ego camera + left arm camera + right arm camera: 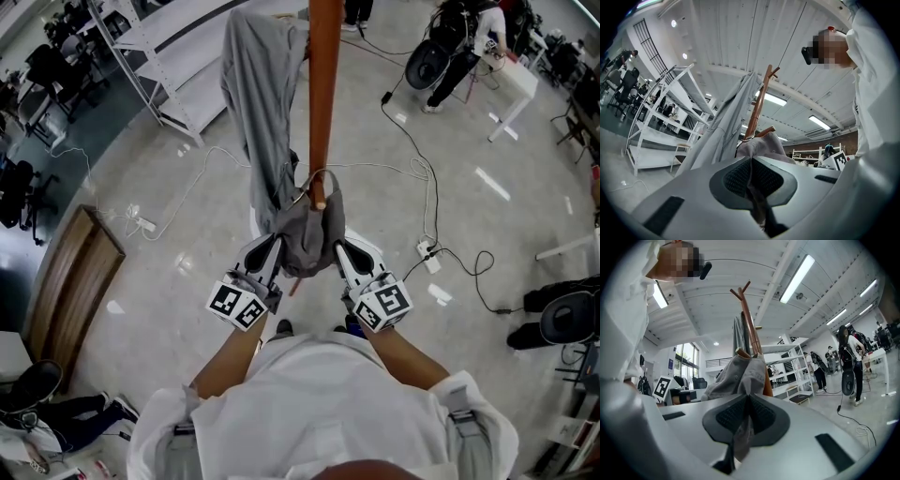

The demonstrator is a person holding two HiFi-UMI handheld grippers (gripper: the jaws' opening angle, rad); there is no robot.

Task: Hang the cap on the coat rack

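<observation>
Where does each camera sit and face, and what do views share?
Head view: on the head, facing down at cap, coat rack; forearms, left gripper, right gripper show.
Left gripper view: on left gripper, facing up along shut jaws; shirt right.
Right gripper view: on right gripper, facing up along shut jaws; shirt left.
Shared by all: cap, coat rack.

Polished grey concrete floor (pixel 169 309); white metal shelving rack (pixel 654 161); long fluorescent ceiling strip light (pixel 796 273); brown wooden panel (pixel 70 272).
</observation>
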